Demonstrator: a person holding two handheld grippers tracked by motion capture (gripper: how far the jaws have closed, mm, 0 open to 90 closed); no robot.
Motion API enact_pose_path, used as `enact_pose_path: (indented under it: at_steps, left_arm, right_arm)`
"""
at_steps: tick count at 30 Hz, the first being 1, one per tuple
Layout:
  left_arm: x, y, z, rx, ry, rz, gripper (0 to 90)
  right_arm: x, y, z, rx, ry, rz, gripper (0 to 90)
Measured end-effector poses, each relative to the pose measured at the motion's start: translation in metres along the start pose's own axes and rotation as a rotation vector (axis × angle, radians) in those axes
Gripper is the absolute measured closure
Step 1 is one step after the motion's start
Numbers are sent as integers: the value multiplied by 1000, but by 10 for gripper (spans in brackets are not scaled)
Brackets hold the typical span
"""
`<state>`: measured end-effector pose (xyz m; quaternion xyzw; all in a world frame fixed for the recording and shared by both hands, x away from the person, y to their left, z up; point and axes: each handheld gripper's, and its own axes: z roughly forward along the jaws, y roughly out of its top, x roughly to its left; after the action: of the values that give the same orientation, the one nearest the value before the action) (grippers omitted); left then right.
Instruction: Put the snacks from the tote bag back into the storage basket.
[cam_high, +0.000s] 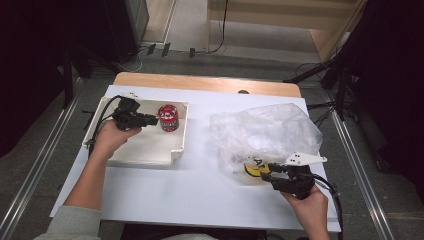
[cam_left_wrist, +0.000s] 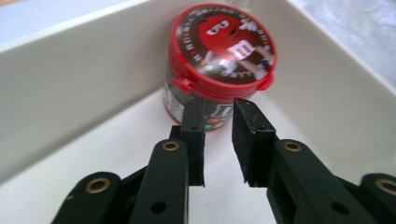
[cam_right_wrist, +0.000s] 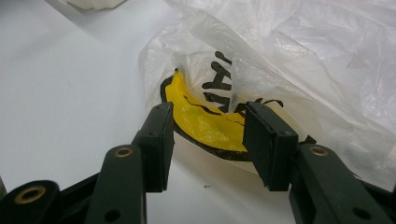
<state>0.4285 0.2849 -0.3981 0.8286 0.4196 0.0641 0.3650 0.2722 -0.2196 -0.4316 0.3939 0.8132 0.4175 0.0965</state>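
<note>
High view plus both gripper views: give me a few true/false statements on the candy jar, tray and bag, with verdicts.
1. The candy jar stands inside the white tray. True.
2. The left tongs are clamped on the jar. False: the jaws are open, just short of the jar below its red lid.
3. The plastic bag lies in the tray. False: it lies on the table, to the right of the tray.
4. The right tongs are open at the bag's edge, by its yellow print. True.
5. The jar's lid is off. False: the red lid is on.
</note>
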Motion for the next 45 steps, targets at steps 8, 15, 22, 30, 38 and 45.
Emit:
enact_pose_path:
  at_steps: [8,15,22,30,38,45]
  left_arm:
    - [-13,3,-10,-23,-24,27,563]
    - [-24,6,-13,-28,-47,28,480]
    - [-37,11,-14,-19,-68,45,446]
    - [-55,13,-14,-22,-83,78,419]
    - [-75,14,-10,-9,-130,122,398]
    - [-100,15,-7,-4,-178,171,382]
  right_arm:
    - [-1,1,0,-2,5,0,546]
    - [-1,1,0,-6,6,-1,546]
    - [-1,1,0,-3,7,-1,546]
    - [0,1,1,-5,10,0,546]
    - [1,2,1,-10,19,2,546]
    - [3,2,-1,-14,21,-2,546]
